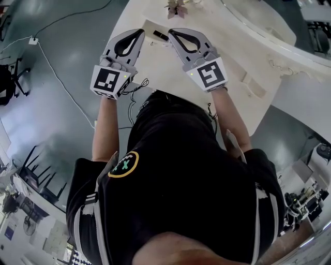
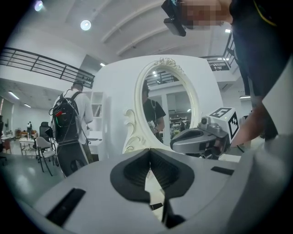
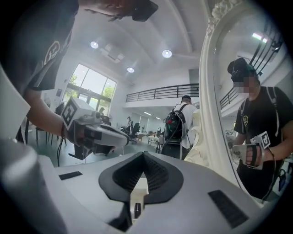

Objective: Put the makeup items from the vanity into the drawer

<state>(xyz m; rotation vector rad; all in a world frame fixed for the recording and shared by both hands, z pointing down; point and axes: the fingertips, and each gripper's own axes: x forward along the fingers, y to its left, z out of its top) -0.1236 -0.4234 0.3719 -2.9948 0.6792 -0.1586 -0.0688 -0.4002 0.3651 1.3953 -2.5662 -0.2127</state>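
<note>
A small black makeup item [image 1: 160,35] lies on the white vanity top [image 1: 155,77], between the tips of my two grippers. Both are held level above the vanity. My left gripper [image 1: 140,32] is shut, its tips touching, with nothing between them. My right gripper [image 1: 170,32] is shut too and empty. In the left gripper view the jaws [image 2: 150,151] meet, and the black item [image 2: 156,206] shows below them. In the right gripper view the jaws [image 3: 143,154] meet as well, with the black item [image 3: 136,209] on the vanity beneath.
An oval mirror [image 2: 167,100] in an ornate white frame stands at the back of the vanity. A small flower ornament [image 1: 176,8] sits at the far edge. A person with a backpack [image 2: 68,123] stands beyond the vanity. A cable [image 1: 62,83] runs across the floor at the left.
</note>
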